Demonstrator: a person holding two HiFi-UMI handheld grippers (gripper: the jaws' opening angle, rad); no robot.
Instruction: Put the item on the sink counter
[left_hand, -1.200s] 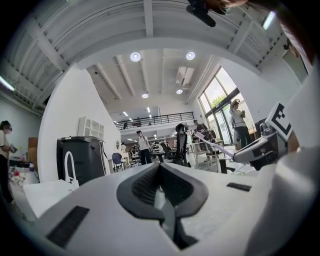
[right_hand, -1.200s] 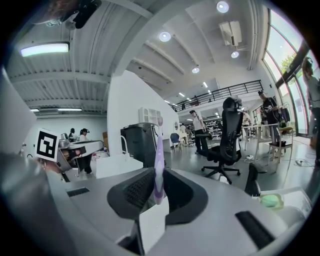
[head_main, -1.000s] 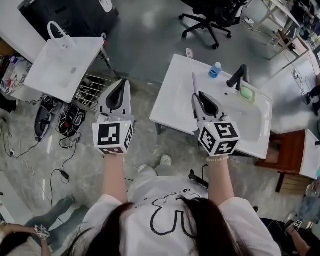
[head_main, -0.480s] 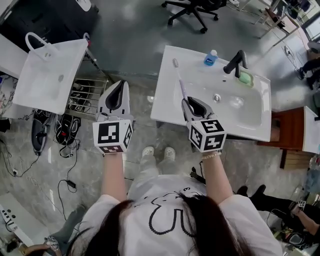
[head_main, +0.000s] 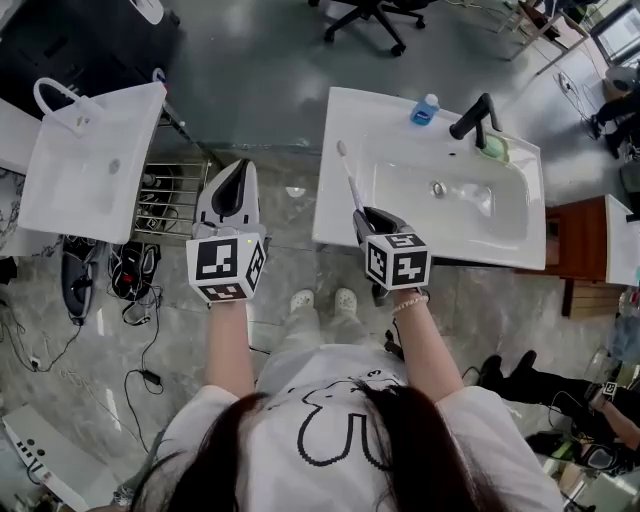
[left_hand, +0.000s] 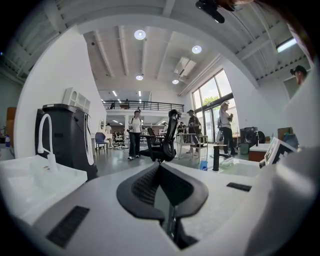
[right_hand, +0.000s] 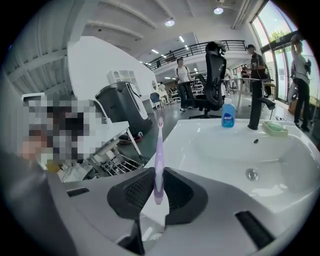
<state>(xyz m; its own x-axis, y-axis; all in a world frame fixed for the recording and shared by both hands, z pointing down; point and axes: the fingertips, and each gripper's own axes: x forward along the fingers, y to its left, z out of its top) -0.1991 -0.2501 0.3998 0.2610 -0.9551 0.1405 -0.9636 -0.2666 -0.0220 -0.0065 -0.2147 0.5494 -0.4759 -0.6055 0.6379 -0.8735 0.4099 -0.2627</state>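
Now I'm holding toothbrush (head_main: 350, 180) over left rim of desk (head_main: 345, 112) beside sink basin (head_main: 420, 205), handle clamped in right hand-held gripper (head_main: 372, 218), not yet laid down. Left hand-held gripper (head_main: 229, 190) idling closed, empty. Next, I'm judging: lowering brush flat onto rim, then opening jaws.

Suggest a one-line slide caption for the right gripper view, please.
Right gripper clamping a lilac toothbrush at the white sink counter edge, blue bottle and black faucet behind.
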